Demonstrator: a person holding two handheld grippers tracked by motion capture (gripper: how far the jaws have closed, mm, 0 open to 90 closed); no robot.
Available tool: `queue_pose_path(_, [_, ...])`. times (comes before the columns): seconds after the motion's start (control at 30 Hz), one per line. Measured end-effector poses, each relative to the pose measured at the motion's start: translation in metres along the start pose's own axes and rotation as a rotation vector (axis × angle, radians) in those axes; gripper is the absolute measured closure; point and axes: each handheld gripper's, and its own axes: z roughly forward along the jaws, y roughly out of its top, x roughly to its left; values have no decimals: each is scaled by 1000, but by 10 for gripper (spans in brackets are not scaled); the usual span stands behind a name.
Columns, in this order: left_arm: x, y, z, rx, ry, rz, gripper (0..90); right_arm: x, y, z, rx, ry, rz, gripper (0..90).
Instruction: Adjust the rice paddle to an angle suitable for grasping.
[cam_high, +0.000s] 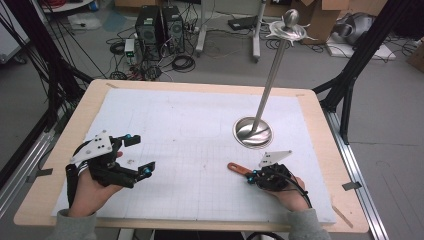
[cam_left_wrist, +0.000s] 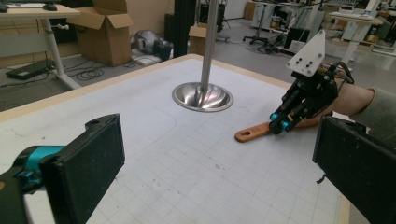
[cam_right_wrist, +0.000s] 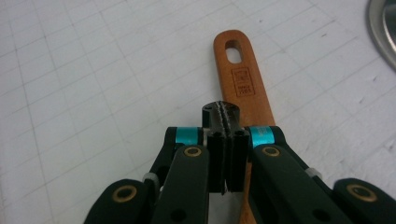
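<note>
A wooden utensil handle (cam_high: 236, 167) (cam_left_wrist: 252, 134) with a hanging hole lies flat on the white gridded mat (cam_high: 190, 150), pointing left from my right gripper. My right gripper (cam_high: 251, 175) (cam_left_wrist: 279, 125) is shut, its pads pressed together with nothing between them. In the right gripper view its tips (cam_right_wrist: 223, 112) hover just over the handle (cam_right_wrist: 240, 70), which runs on under the right jaw. My left gripper (cam_high: 140, 154) (cam_left_wrist: 219, 163) rests at the mat's left side, open wide and empty, facing toward the right gripper.
A metal stand with a round dished base (cam_high: 252, 132) (cam_left_wrist: 202, 97) (cam_right_wrist: 385, 28) and a tall pole (cam_high: 272, 75) rises just behind the right gripper. The mat covers a wooden table (cam_high: 325, 130). Boxes, cables and computers sit on the floor beyond.
</note>
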Motion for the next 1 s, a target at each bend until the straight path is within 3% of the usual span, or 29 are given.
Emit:
queue_pose_path(0.23, [2,-2,0,5,2,-9,26,-7,4,0,-20,0,12,899])
queue_pose_path(0.47, [2,-3,1,11,1,-10,26,-2,7,6,10,16,-30,899])
queue_pose_path(0.73, [3,-5,2,22,1,-14,26,-10,7,10,17,-6,-17,899])
queue_pose_path(1.0, [4,-7,3,29,5,-19,26,-23,5,8,6,-11,37,898])
